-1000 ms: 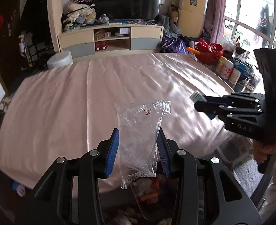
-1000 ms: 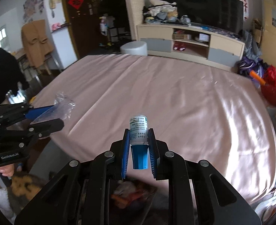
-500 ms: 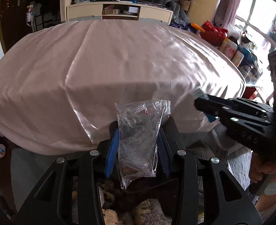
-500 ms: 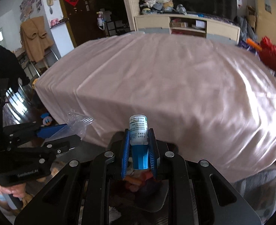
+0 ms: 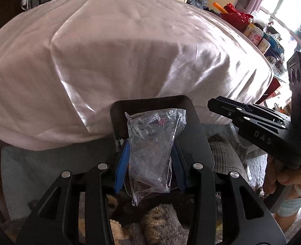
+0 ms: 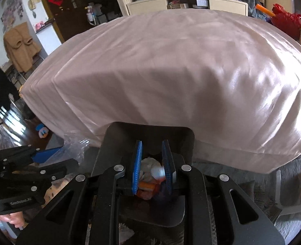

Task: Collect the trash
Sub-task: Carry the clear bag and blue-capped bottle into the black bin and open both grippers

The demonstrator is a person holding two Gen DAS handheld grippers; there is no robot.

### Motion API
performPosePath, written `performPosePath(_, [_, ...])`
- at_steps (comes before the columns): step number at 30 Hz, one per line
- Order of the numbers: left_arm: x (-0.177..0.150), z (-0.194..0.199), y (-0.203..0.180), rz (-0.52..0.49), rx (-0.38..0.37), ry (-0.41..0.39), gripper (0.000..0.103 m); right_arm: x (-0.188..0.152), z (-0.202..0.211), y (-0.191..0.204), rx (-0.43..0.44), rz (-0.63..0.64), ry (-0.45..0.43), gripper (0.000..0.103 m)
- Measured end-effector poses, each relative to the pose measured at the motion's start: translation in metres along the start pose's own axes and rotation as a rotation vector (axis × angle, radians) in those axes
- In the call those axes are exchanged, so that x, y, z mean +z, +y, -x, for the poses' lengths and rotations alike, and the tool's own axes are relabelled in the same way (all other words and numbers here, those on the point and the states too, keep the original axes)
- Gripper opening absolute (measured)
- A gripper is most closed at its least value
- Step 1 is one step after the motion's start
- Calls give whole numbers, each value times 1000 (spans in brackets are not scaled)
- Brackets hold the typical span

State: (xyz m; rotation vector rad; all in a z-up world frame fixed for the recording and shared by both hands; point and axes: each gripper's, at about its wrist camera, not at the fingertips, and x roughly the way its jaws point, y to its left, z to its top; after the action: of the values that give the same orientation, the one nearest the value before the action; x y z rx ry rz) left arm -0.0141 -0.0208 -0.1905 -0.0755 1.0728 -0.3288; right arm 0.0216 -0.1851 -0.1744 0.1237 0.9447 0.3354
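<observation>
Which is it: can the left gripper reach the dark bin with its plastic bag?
Probably yes: the left gripper, shut on the plastic bag, points into the open bin. Nothing lies between, and the right gripper is off to one side.

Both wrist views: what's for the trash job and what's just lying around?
Job: clear crinkly plastic bag in left gripper; dark metal bin; small white bottle, blurred, in the bin's mouth.
Lying about: shiny pink bedcover; duck plush toy; red plastic basket.

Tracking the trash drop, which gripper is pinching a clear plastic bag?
The left gripper: the crumpled clear bag stands between its blue pads. The right gripper, above the bin, pinches no bag.
</observation>
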Motion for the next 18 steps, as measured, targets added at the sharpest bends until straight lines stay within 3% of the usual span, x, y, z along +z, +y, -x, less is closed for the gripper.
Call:
performPosePath(2, [0,-2,0,-1,3,7,39,1,0,1,4,-5,-1,22])
performPosePath(4, [0,-3,1,-5,1,14,54,2,1,-4,-10,-13,-5,24])
performPosePath(5, [0,-2,0,-8,7,10,68,3,2,-4,-13,-20,-5,29])
performPosePath(7, [0,0,-2,-24,34,-6,77,3,5,-3,-27,-30,-20,68])
performPosePath(9, [0,2,-5,-32,56,-13,86,2,10,-4,-57,-31,-42,76])
performPosePath(11, [1,4,-6,-31,64,-18,90,3,13,-7,-71,-37,-46,80])
performPosePath(13, [2,7,-9,-41,73,-32,95,4,17,-11,-91,-50,-58,95])
performPosePath(18, [2,20,-17,-83,96,-78,95,5,28,-14,-131,-59,-81,99])
